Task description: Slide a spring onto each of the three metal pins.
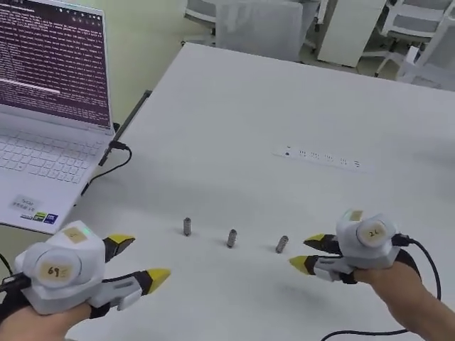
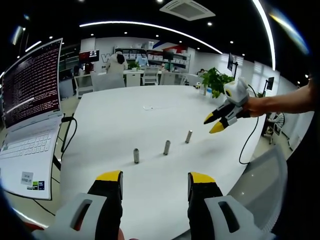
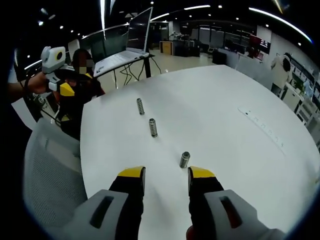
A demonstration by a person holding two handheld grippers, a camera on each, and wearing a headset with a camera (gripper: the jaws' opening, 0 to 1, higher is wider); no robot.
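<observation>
Head view is looking down at a white table (image 1: 234,106), and nothing's being touched right now. Far left, an open laptop (image 1: 50,106) is showing lines of text. Near left, the left gripper (image 1: 147,257) is hovering over the table with its yellow-tipped jaws spread, holding nothing. The three pins are standing in a row between the two tools: left pin (image 1: 187,226), middle pin (image 1: 232,238), and right pin (image 1: 281,244), which is leaning a bit. They all look ribbed, like coils are sitting on them, but they're too small to be sure. Just right of that last one, the right gripper (image 1: 300,251) is pointing at it, jaws spread too, empty. A white power strip (image 1: 323,159) is lying farther back.
</observation>
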